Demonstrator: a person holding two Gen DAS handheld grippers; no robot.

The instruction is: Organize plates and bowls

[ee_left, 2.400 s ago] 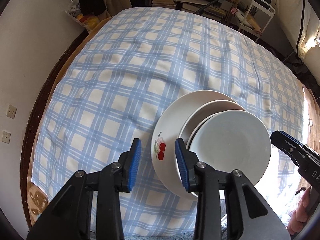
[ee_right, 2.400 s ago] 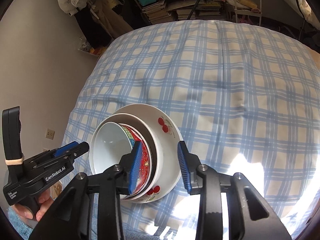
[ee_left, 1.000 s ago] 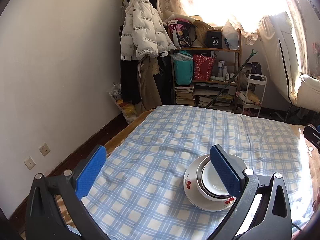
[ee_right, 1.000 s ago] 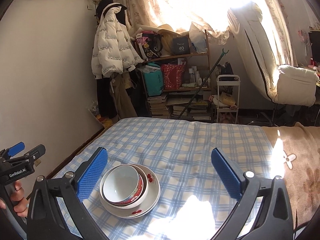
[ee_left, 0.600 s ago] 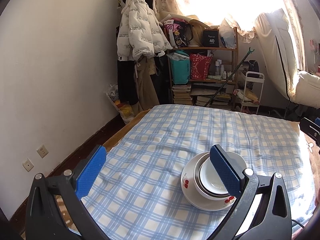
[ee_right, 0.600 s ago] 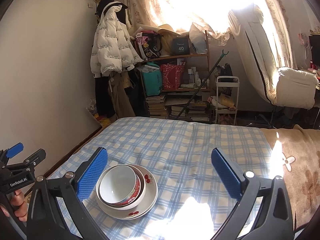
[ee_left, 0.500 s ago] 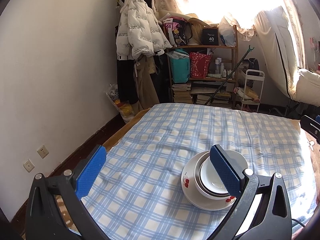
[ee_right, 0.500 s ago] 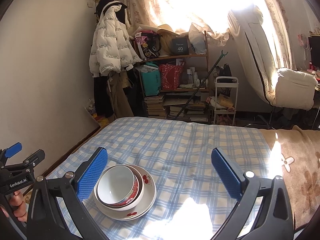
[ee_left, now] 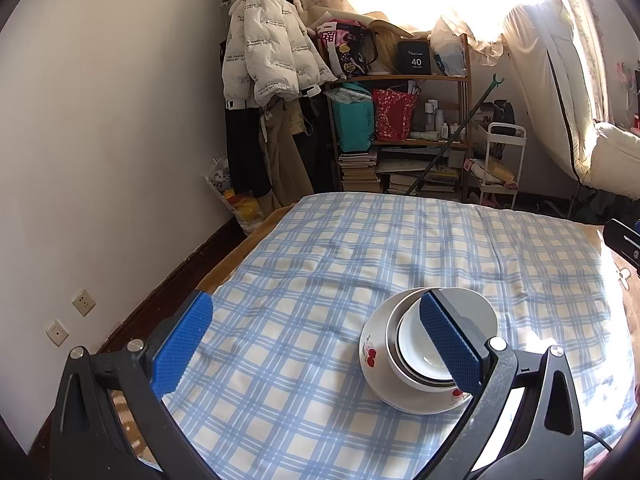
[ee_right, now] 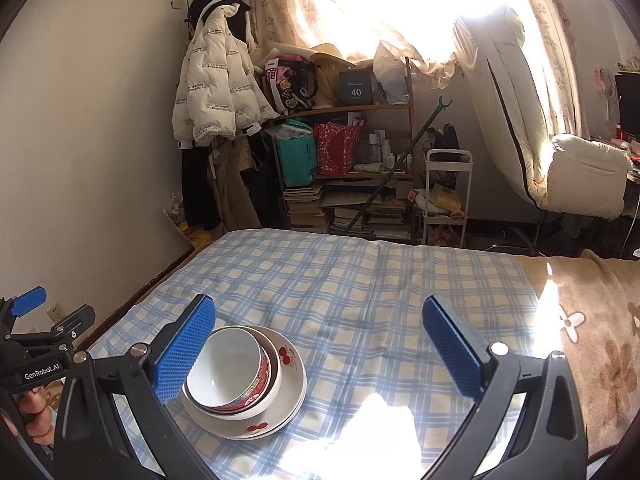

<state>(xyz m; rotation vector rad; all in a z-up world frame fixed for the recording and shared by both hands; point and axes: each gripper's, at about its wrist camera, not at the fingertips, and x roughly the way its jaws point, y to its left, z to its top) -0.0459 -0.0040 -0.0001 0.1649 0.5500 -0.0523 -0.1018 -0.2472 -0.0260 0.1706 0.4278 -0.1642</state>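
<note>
- We hold the left gripper (ee_left: 316, 342) above the near end of the checked cloth (ee_left: 320, 272); its blue pads (ee_left: 180, 344) stand wide apart with nothing between them
- We hold the right gripper (ee_right: 320, 350) the same way; its pads (ee_right: 184, 350) are spread wide and carry nothing
- The dishes sit as one stack on the cloth, toward its near side; at the bottom lies a white plate (ee_right: 292, 396) with red cherry prints on its rim; in the left wrist view this plate (ee_left: 372, 364) shows just behind the right-hand pad
- In the plate rests a white bowl (ee_right: 272, 388); inside that bowl nests a smaller bowl with a red patterned band (ee_right: 236, 368), white within, upright and open upward
- In the right wrist view the stack lies just behind the left-hand pad; we cannot tell from either view whether any pad touches a dish, though both grippers look raised above the stack
- At the left edge of the right wrist view we see the left gripper's black body, marked GenRobot.AI, with a hand (ee_right: 36, 420) around its handle
- Sunlight falls in a bright patch (ee_right: 380, 428) on the cloth to the right of the stack
- Beyond the cloth we see a white padded jacket (ee_right: 216, 92) hanging on the wall, a wooden shelf (ee_right: 360, 152) crowded with bags and books, and a small white trolley (ee_right: 446, 196) beside it
</note>
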